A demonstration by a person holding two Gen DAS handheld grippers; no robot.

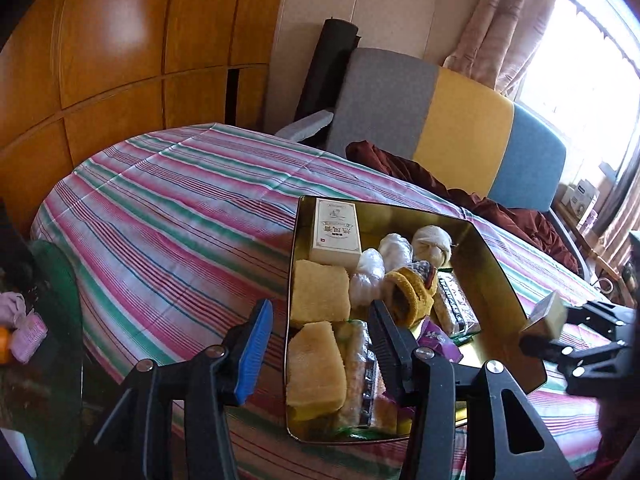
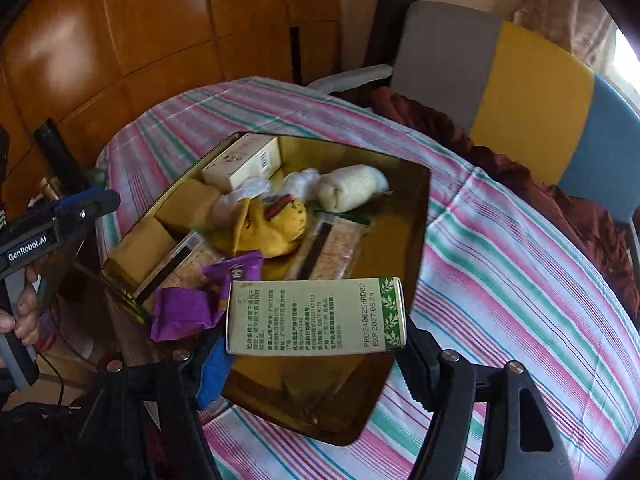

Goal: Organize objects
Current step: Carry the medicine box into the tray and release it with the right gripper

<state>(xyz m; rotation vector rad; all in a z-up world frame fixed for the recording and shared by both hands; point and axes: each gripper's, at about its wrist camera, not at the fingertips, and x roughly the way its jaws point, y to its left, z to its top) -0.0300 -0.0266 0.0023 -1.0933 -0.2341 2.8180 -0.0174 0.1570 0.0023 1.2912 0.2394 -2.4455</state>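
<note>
1. The right tongs (image 2: 316, 344) were clenched on a green box (image 2: 316, 316), gripped across its width so the printed face lay up. The box hung above the near end of the gold tin (image 2: 416, 208), apparently on its way in.
2. The left wrist view showed the same box (image 1: 546, 316) at the right edge, beside the tin's (image 1: 500, 280) right wall and not yet touching it.
3. The left tongs (image 1: 320, 344) stood released and empty, with a wide gap between the jaws. One jaw stood outside the tin's left wall and the other over the contents; whether it touched them could not be told. The position suggested readiness to steady the tin or shift an item.
4. The tin sat on a bed under a striped sheet (image 1: 180, 208), which would give under pressure.
5. Contents were packed to one side: a white carton (image 1: 336, 232) at the far corner, two sponges (image 1: 318, 292) along the left wall, wrapped bars (image 1: 356, 372) beside them, a yellow sock (image 1: 412, 292) near the middle, and a purple wrapper (image 2: 188, 312) at the near rim.
6. The tin's floor lay bare on its right side (image 2: 388, 240). That looked like the likeliest spot for the green box.
7. Judgement: sorting was well advanced, with one item in hand.
</note>
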